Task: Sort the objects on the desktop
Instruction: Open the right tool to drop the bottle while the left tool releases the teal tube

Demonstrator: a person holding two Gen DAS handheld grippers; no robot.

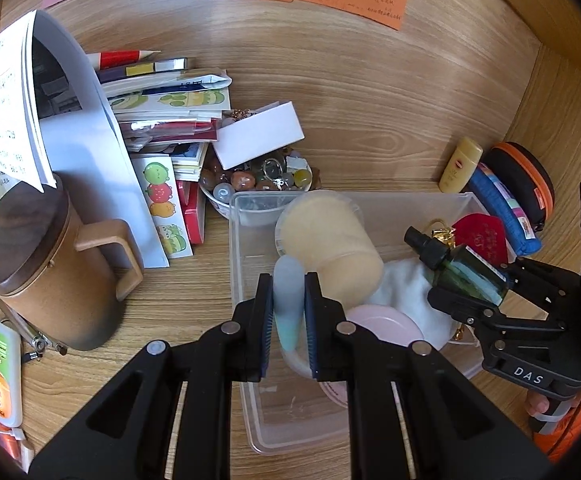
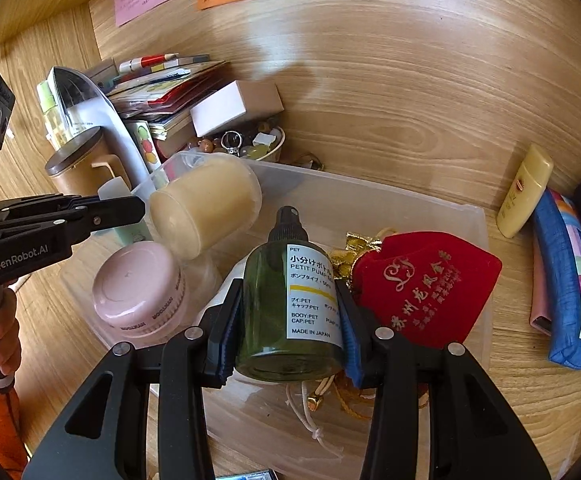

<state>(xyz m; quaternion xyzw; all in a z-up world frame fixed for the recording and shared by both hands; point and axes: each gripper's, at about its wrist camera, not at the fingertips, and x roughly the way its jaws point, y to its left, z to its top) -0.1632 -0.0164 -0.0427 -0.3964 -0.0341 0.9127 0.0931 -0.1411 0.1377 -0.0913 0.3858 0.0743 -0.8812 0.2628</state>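
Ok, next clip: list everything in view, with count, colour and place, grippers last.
clear bin: 1, clear, desk centre
beige jar: 1, in bin
pink jar: 1, in bin
red pouch: 1, in bin
lidded mug: 1, brown, left
paper stack: 1, mixed, back left
bead bowl: 1, behind bin
yellow tube: 1, right
blue pouch: 1, right
left gripper: shut on pale blue tube
right gripper: shut on green spray bottle

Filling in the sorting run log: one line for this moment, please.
left gripper: shut on pale blue-green tube | right gripper: shut on green pump bottle | both above clear plastic bin
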